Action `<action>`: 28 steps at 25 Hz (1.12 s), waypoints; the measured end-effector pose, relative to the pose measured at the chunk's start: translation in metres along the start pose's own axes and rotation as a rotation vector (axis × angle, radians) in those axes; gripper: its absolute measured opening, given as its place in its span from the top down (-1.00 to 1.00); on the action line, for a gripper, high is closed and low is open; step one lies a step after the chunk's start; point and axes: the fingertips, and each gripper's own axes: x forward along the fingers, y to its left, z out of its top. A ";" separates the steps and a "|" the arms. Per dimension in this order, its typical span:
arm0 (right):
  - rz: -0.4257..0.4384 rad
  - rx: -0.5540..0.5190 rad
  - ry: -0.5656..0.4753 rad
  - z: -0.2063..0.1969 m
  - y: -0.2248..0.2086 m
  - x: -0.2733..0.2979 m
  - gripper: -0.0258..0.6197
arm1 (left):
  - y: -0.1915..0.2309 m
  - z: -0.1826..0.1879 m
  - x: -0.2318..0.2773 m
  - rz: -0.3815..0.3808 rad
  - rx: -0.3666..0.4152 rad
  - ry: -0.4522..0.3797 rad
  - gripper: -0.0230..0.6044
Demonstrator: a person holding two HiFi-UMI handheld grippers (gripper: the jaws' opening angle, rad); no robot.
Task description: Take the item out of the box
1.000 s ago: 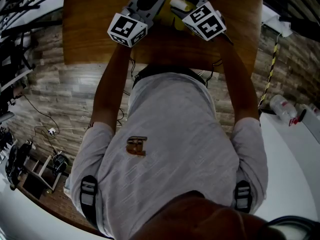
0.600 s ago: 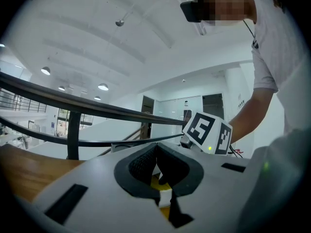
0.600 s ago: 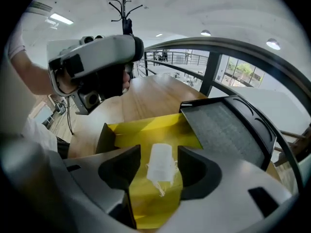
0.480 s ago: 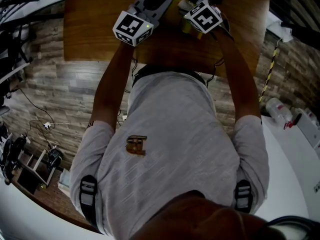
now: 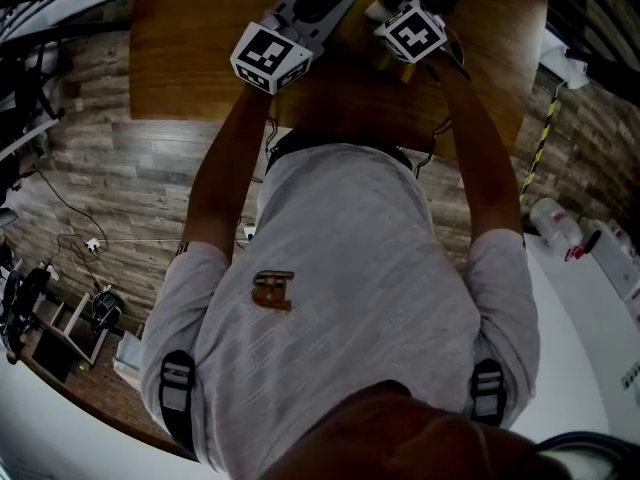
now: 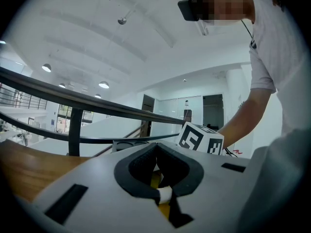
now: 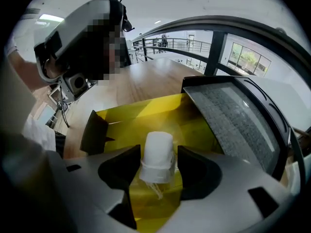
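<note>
- Right gripper (image 7: 158,160): jaws closed on a small white capped item (image 7: 157,149). Loose threads hang at its lower end; what it is stays unclear.
- The item is held over the open yellow box (image 7: 141,115), whose near end is cut off by the gripper body.
- Left gripper (image 6: 156,154): jaws drawn nearly together, with a strip of the box's yellow pinched between them. The rest of the box is hidden.
- Head view: the wooden table (image 5: 200,68) runs off the top edge.
- Beyond the box, a grey textured panel (image 7: 233,120) is partly cropped.
</note>
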 end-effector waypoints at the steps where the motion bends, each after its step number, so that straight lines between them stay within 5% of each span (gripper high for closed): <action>1: 0.002 0.002 -0.001 0.000 0.000 0.001 0.22 | 0.001 0.000 0.000 0.000 0.001 -0.003 0.86; 14: 0.002 -0.007 -0.005 0.001 0.003 0.003 0.30 | -0.002 -0.006 -0.002 -0.004 0.001 0.012 0.86; 28: -0.023 0.041 -0.193 0.011 0.005 -0.059 0.30 | -0.022 0.002 0.004 -0.022 0.019 0.022 0.86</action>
